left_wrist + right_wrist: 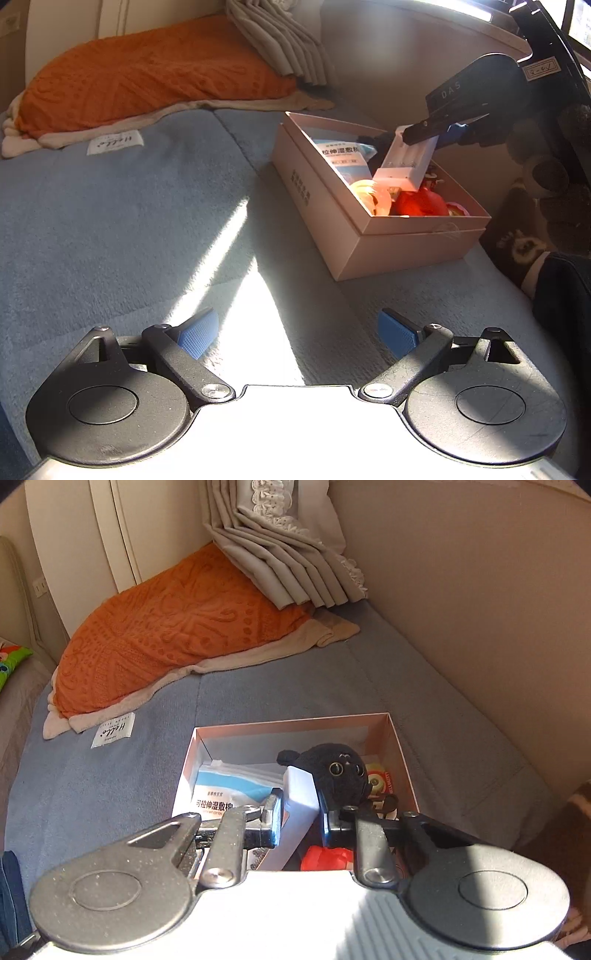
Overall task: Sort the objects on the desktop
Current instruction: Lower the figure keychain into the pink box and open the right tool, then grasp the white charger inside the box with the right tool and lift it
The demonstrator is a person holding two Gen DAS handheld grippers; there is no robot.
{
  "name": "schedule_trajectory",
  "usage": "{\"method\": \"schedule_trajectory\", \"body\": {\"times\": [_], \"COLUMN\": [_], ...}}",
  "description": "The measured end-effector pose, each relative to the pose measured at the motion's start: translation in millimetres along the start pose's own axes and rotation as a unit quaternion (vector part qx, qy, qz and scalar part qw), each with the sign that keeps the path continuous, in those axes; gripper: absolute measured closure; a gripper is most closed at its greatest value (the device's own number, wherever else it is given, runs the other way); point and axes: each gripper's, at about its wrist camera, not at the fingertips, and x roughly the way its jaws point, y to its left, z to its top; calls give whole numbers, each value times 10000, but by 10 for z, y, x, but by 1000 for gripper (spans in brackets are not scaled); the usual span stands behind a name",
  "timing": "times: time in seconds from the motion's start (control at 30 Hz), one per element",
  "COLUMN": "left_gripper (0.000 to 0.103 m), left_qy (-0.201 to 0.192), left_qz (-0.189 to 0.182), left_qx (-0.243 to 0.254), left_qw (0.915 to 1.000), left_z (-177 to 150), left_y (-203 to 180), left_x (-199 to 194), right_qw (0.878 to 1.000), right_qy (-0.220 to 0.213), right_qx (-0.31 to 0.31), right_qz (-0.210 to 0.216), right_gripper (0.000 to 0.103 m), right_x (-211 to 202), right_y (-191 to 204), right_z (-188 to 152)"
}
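Observation:
An open pinkish cardboard box [369, 236] [295, 722] lies on the blue blanket. In it are a blue-and-white cotton-pad packet [345, 157] [229, 790], a black plush toy [336, 771], a red object [419, 203] [325, 858] and a yellowish tape roll [369, 194] [376, 779]. My right gripper [432, 133] [301, 812] is shut on a white charger-like block [406, 162] [301, 805], held tilted inside the box above the other items. My left gripper [299, 336] stands open over bare blanket in front of the box, nothing between its blue pads.
An orange textured pillow [147, 77] [177, 635] lies on a beige towel at the back left. Grey curtain folds [280, 565] hang behind it. A beige wall [480, 609] runs close along the box's right side. Dark, patterned fabric [535, 221] sits right of the box.

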Motion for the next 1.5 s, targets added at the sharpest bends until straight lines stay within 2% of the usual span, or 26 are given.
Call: {"method": "schedule_trajectory", "body": {"times": [0.1,0.2,0.37,0.47,0.53,0.63,0.73,0.8,0.87,0.93,1.0,1.03,1.13,1.2,1.23,1.27,1.33,1.5], "left_gripper": [6,6,6,6,6,6,6,6,6,6,6,6,5,5,5,5,5,5], "left_qy": [15,14,38,57,76,101,120,127,143,152,146,143,135,138,144,148,145,114], "left_qz": [26,26,-2,28,47,38,29,43,54,55,43,31,3,20,34,44,47,-36], "left_qx": [-12,-35,-9,-13,-30,-35,-1,16,18,15,6,4,34,49,45,37,22,48], "left_qw": [10000,10000,10000,10000,10000,9999,9999,9999,9999,9999,9999,9999,9999,9999,9999,9999,9999,9999], "left_z": [-5,0,-3,-5,-6,-15,-18,-23,-25,-26,-24,-23,-24,-26,-27,-27,-26,-18], "left_y": [10,19,3,7,14,15,1,-2,-2,0,2,1,-12,-15,-11,-6,-1,-23], "left_x": [5,2,8,16,25,35,44,47,51,55,54,53,46,53,56,58,55,44], "right_qw": [9991,9988,9967,9974,9985,9987,9932,9910,9925,9947,9951,9950,9909,9878,9878,9898,9925,9954], "right_qy": [288,181,351,119,-158,-257,-322,-324,-311,-479,-513,-442,134,232,287,344,329,-97], "right_qx": [300,343,447,479,300,-252,-764,-899,-795,-552,-602,-682,-1192,-1328,-1326,-1219,-1062,-854], "right_qz": [58,-293,-574,-521,-419,-361,-817,-940,-879,-718,-600,-575,-606,-775,-768,-649,-510,-423], "right_gripper": [83,83,83,83,83,83,83,83,83,83,83,82,69,69,71,78,85,85], "right_x": [48,24,134,89,0,-22,78,152,143,43,-7,7,246,369,399,398,302,-127], "right_y": [-184,-327,-455,-412,-301,-48,158,207,188,148,164,182,290,309,305,286,283,269], "right_z": [85,55,-99,-164,-177,-193,-214,-179,-124,-85,-77,-81,-148,-219,-230,-231,-203,-61]}}
